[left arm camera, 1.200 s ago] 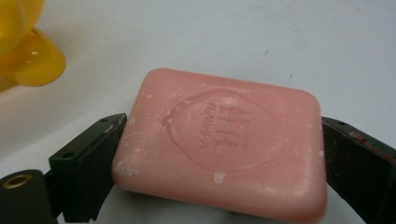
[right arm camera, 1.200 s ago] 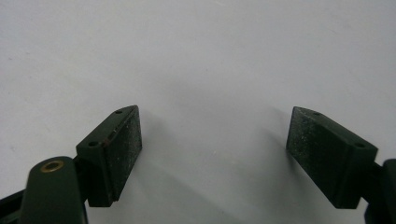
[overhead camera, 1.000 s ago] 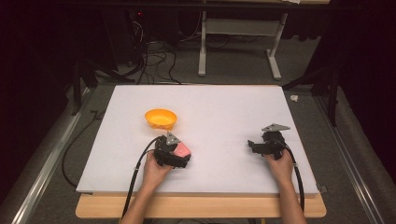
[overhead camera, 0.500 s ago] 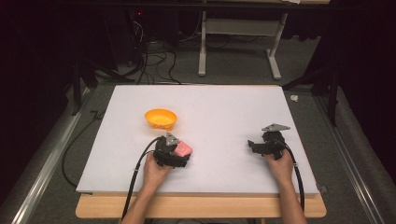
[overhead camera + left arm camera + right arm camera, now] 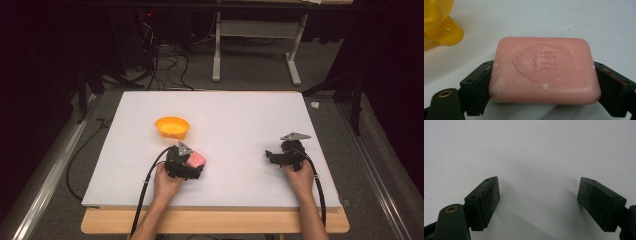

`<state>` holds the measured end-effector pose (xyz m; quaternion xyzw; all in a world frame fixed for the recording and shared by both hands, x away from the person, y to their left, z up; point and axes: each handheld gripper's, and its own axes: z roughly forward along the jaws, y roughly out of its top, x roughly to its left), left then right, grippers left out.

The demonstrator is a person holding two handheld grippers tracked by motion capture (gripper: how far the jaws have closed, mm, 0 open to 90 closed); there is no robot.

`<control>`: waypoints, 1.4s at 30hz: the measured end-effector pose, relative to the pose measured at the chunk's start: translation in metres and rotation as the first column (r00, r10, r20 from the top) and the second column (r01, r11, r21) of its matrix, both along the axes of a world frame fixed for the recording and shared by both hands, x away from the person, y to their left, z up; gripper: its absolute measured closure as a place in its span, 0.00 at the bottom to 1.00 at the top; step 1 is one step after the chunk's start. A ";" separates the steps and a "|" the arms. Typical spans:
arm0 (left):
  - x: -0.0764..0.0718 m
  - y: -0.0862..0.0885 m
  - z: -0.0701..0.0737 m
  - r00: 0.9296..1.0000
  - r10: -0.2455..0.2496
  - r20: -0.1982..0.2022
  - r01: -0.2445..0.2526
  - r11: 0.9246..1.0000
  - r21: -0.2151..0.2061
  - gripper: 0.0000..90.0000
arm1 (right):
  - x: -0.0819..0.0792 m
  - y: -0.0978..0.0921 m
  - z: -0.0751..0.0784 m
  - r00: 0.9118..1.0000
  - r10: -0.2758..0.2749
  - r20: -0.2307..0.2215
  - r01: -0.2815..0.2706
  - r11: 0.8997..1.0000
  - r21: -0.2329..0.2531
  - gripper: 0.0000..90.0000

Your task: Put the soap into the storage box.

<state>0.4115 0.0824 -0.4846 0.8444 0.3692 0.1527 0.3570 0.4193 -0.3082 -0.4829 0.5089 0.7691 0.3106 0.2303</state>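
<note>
A pink bar of soap [image 5: 544,70] with an embossed stamp lies flat on the white board [image 5: 240,115], near its front left. My left gripper [image 5: 544,68] is shut on it, with one black jaw pressed against each short side. From above, the soap [image 5: 196,159] pokes out to the right of the left gripper [image 5: 197,164], which a hand holds. An orange bowl [image 5: 172,126] stands a little behind them, and its rim [image 5: 439,27] fills the upper left corner of the left gripper view. My right gripper [image 5: 269,156] rests at the front right, open [image 5: 539,182], with bare board between its jaws.
The white board lies on a wooden table whose front edge [image 5: 215,220] shows below it. Black cables [image 5: 145,185] trail from both grippers toward the person. Behind the table are a stand's legs [image 5: 255,55] and floor cables.
</note>
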 end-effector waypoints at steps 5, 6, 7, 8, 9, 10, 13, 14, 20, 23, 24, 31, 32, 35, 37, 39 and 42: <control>-0.001 0.001 0.002 1.000 0.005 0.004 -0.005 1.000 -0.013 0.15 | 0.000 0.000 0.000 1.000 0.000 -0.001 0.000 1.000 0.000 0.20; -0.002 0.001 0.003 1.000 0.004 0.006 -0.004 1.000 -0.017 0.15 | 0.000 0.000 0.000 1.000 -0.001 -0.001 0.001 1.000 0.000 0.20; -0.003 0.001 0.004 1.000 0.004 0.009 -0.004 1.000 -0.024 0.15 | 0.000 0.000 0.000 1.000 -0.001 -0.001 0.001 1.000 0.001 0.20; -0.004 0.002 0.006 1.000 0.003 0.010 -0.002 1.000 -0.031 0.15 | 0.000 0.000 0.000 1.000 0.000 -0.001 0.000 1.000 0.001 0.20; -0.004 0.002 0.006 1.000 0.003 0.010 -0.002 1.000 -0.031 0.15 | 0.000 0.000 0.000 1.000 0.000 -0.001 0.000 1.000 0.001 0.20; -0.004 0.003 0.008 1.000 0.004 0.015 -0.003 0.999 -0.037 0.15 | 0.000 0.000 0.000 1.000 0.000 0.000 0.000 1.000 0.000 0.20; -0.005 0.006 0.011 1.000 0.004 0.019 -0.003 0.998 -0.059 0.15 | 0.000 0.000 0.000 1.000 0.000 -0.001 0.000 1.000 0.001 0.20; -0.005 0.007 0.012 1.000 0.004 0.016 -0.003 0.998 -0.068 0.15 | 0.000 0.000 0.000 1.000 -0.001 -0.002 0.001 1.000 0.002 0.20; -0.008 0.011 0.019 0.999 0.016 0.030 -0.013 0.995 -0.096 0.15 | 0.000 0.000 0.000 1.000 -0.003 -0.002 0.003 1.000 0.004 0.20; -0.009 0.013 0.022 0.999 0.018 0.034 -0.015 0.995 -0.100 0.15 | 0.000 0.000 0.000 1.000 -0.002 -0.002 0.002 1.000 0.003 0.20; -0.009 0.014 0.024 0.999 0.025 0.041 -0.021 0.995 -0.099 0.15 | 0.000 0.000 0.000 1.000 -0.002 -0.002 0.002 1.000 0.004 0.20; -0.009 0.017 0.029 0.998 0.047 0.045 -0.041 0.991 -0.127 0.15 | 0.000 0.000 0.000 1.000 0.000 0.000 0.000 1.000 0.000 0.21; -0.009 0.018 0.030 0.998 0.051 0.045 -0.044 0.990 -0.137 0.15 | 0.000 0.000 0.000 1.000 0.000 0.000 0.000 1.000 0.001 0.20; -0.009 0.020 0.032 0.997 0.057 0.046 -0.050 0.989 -0.140 0.15 | 0.000 0.000 0.000 1.000 -0.001 -0.001 0.001 1.000 0.001 0.20; -0.009 0.021 0.032 0.997 0.061 0.044 -0.054 0.988 -0.146 0.15 | 0.000 0.000 0.000 1.000 0.000 0.000 0.000 1.000 0.000 0.21; -0.008 0.023 0.034 0.997 0.065 0.042 -0.058 0.986 -0.155 0.15 | 0.000 0.000 0.000 1.000 0.002 0.001 -0.002 1.000 -0.001 0.20; -0.008 0.025 0.036 0.996 0.073 0.045 -0.065 0.984 -0.165 0.15 | 0.000 0.000 0.000 1.000 0.001 0.001 -0.001 1.000 -0.001 0.20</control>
